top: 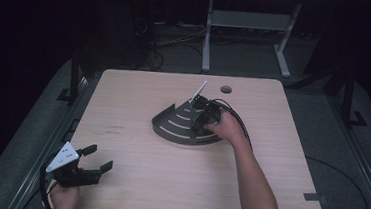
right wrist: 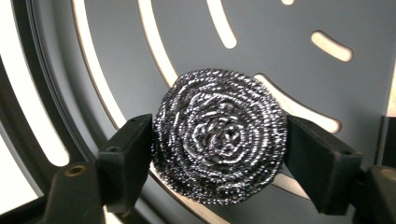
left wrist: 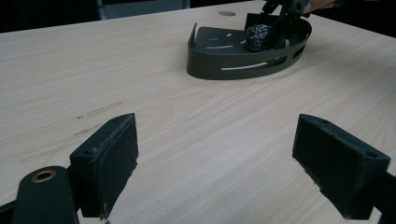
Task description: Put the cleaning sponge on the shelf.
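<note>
A round steel wool scourer (right wrist: 219, 140) sits between the jaws of my right gripper (right wrist: 220, 142), with both pads pressed against its sides. It hangs just over the floor of a dark grey, slotted, fan-shaped tray (right wrist: 289, 60). The tray (top: 171, 128) stands near the middle of the wooden table, and my right gripper (top: 203, 118) reaches into it from the right. In the left gripper view the scourer (left wrist: 258, 36) shows inside the tray (left wrist: 233, 65). My left gripper (top: 98, 158) rests at the table's near left corner, open, with bare wood between its jaws (left wrist: 215, 144).
The wooden table (top: 167, 183) has a round cable hole (top: 226, 89) at its far edge behind the tray. A metal desk frame (top: 245, 19) and loose cables stand on the dark floor beyond. A black cable (top: 241, 129) trails from the right gripper.
</note>
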The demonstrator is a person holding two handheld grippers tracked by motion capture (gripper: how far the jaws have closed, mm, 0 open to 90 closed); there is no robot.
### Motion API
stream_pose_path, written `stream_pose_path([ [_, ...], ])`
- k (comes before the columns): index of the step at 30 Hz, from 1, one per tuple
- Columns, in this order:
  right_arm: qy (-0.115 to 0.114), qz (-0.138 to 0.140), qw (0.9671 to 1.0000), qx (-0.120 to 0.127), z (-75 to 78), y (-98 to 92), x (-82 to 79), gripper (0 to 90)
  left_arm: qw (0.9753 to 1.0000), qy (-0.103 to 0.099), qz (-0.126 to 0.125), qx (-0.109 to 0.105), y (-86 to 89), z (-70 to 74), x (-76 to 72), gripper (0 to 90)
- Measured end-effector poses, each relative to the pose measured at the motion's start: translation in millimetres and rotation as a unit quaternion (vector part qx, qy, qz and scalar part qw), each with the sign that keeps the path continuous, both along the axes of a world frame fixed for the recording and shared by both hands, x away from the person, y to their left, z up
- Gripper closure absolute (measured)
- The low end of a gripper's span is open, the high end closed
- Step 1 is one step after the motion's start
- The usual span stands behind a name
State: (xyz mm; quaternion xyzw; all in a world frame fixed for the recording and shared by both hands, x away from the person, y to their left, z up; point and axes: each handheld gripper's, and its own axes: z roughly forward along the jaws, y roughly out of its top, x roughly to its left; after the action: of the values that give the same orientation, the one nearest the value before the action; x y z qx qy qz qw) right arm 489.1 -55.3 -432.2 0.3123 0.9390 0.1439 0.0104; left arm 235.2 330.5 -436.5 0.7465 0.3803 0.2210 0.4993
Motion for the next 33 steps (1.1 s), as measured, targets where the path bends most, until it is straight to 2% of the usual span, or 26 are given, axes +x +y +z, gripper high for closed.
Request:
stream_pose_path([
  [8,-0.003,0.001,0.9999,0.013,6.5,0.2,-1.3,19.2,1.0000,0.000,0.000,-0.001,0.4,0.3,0.1,13.7],
  [21,-0.010,0.003,0.9998,0.018,17.2,1.7,-5.9,17.8,1.0000,-0.001,-0.001,0.000,-0.8,0.3,0.2,13.7],
  [33,-0.019,0.006,0.9995,0.023,29.0,-5.2,-13.1,16.8,1.0000,-0.002,-0.003,0.000,-1.5,0.8,-1.2,13.7],
])
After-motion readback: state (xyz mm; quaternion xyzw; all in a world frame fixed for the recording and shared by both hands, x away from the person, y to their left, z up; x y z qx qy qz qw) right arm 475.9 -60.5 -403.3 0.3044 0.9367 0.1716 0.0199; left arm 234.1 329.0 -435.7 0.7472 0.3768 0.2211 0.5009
